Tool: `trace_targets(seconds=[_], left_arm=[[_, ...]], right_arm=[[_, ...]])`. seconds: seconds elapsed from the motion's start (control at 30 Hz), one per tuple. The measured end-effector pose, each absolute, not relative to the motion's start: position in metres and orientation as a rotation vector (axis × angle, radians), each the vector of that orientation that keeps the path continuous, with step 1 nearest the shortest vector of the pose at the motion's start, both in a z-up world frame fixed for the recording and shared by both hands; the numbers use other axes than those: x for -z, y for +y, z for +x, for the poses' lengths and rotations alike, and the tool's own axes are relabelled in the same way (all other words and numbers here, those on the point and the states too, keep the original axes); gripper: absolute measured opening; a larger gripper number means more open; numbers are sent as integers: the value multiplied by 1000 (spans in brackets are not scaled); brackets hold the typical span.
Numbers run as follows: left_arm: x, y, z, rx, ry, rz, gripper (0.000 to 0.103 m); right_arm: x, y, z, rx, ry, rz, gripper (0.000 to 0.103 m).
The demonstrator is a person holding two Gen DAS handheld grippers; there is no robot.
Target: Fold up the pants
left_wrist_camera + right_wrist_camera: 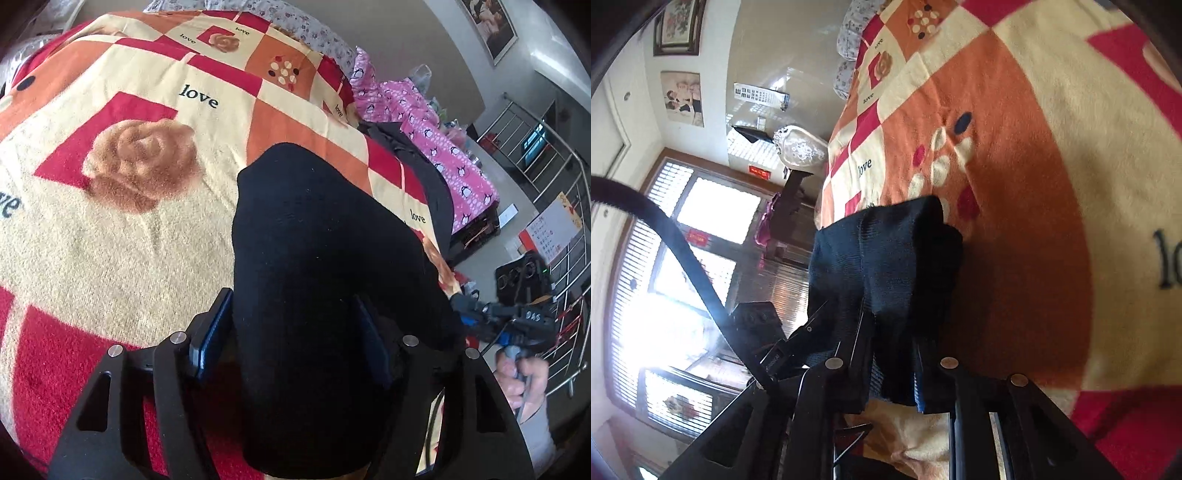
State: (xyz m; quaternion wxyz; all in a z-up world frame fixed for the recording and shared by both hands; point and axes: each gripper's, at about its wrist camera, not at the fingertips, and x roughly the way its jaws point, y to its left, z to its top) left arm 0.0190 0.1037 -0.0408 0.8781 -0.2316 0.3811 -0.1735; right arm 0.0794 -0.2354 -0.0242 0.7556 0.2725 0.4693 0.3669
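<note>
The black pants (325, 258) hang bunched between my left gripper's (295, 332) blue-padded fingers (210, 332), lifted above the blanket. The left gripper is shut on the fabric. In the right wrist view the same black pants (886, 258) are pinched in my right gripper (894, 362), held over the blanket near the bed's edge. The right gripper also shows in the left wrist view (480, 314), held by a hand at the right edge.
A red, orange and cream "love" blanket (129, 221) covers the bed and shows in the right wrist view (1052, 184). Pink penguin-print cloth (443, 147) and a dark garment (428, 173) lie at the bed's far right. A metal railing (554, 184) stands beyond.
</note>
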Motion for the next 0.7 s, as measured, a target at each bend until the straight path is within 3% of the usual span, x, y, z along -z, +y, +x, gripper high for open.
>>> trace_targets(seconds=[0.2,0.4,0.6,0.7], left_arm=[[44,99,14,351,778,-440,66],[40,105,13,361,789,-457,66],[-14,106,-43,491,582,-400,64],[-1,88,-43,497,659,-338,64]], right_arm=[[-68,-187,55,-822,741,62,20],[1,-124,77,-851,863,-335,25],[8,-136,86,-886,863,-236,28],[7,-137,85,-887,870,-229,28]])
